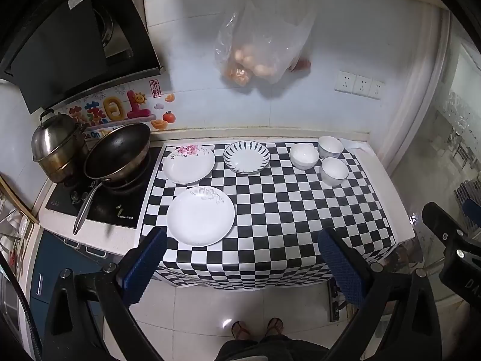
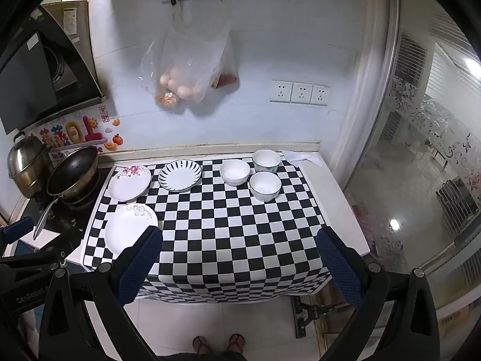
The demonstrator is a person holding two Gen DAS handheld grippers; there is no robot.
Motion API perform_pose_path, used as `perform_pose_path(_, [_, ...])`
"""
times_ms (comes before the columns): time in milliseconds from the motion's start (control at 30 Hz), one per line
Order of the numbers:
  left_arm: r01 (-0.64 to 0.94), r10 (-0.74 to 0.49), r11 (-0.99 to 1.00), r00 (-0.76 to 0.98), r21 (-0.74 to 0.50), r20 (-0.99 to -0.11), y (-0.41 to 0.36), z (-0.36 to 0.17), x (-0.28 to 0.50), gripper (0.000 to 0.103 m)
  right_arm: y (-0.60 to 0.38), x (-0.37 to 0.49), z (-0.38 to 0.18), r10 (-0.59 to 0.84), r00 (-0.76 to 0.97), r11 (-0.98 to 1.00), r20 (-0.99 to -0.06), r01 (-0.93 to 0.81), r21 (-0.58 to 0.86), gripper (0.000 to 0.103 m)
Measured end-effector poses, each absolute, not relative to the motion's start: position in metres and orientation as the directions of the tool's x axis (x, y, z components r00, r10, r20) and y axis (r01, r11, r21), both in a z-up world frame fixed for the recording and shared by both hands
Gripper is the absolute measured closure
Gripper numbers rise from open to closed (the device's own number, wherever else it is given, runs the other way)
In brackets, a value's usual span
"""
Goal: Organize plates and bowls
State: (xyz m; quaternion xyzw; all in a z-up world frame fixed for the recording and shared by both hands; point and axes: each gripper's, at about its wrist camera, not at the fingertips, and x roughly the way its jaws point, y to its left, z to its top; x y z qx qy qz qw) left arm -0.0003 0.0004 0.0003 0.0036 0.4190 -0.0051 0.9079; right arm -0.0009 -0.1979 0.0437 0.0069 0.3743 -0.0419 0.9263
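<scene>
- grippers: the left gripper (image 1: 240,258) and the right gripper (image 2: 239,258) both hang above the near edge of the counter, angled down at it, each with its blue-padded fingers spread wide and nothing between them.
- checkered cloth (image 1: 285,210) covers the counter and drapes over its front edge; all the dishes stand on it.
- three plates sit on the left part of the cloth: a white plate with a grey flower print (image 1: 200,216) nearest the front, a plate with pink flowers (image 1: 188,164) behind it, and a plate with dark radial stripes (image 1: 246,157) just to the right of the pink one. none of them touch.
- three bowls cluster at the back right: a plain white bowl (image 1: 303,155), a bowl with a blue pattern on its side (image 1: 330,146) behind it to the right, and a dark-rimmed white bowl (image 1: 333,171) in front. they stand close together, all upright.
- left of the cloth, a dark wok (image 1: 117,150) with a long metal handle rests on a black cooktop (image 1: 99,201), with a lidded steel steamer pot (image 1: 57,147) beside it.
- clear plastic bag (image 2: 183,69) holding eggs hangs from a wall rail above the counter.
- the person's sandalled feet (image 2: 219,343) show on the tiled floor below.
</scene>
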Motion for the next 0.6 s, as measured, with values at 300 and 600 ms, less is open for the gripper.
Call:
perform_pose_path(300, [0.011, -0.005, 1.0, 0.654, 0.003, -0.756, 0.0, 0.0, 0.0, 0.0, -0.206, -0.007, 0.056, -0.076, 0.722, 0.996, -0.687, 0.086, -0.021, 0.0])
perform_pose_path(600, [0.01, -0.007, 1.0, 0.661, 0.0, -0.75, -0.002, 0.009, 0.001, 0.0, -0.205, -0.01, 0.055, -0.085, 0.728, 0.995, -0.681, 0.093, -0.026, 0.0])
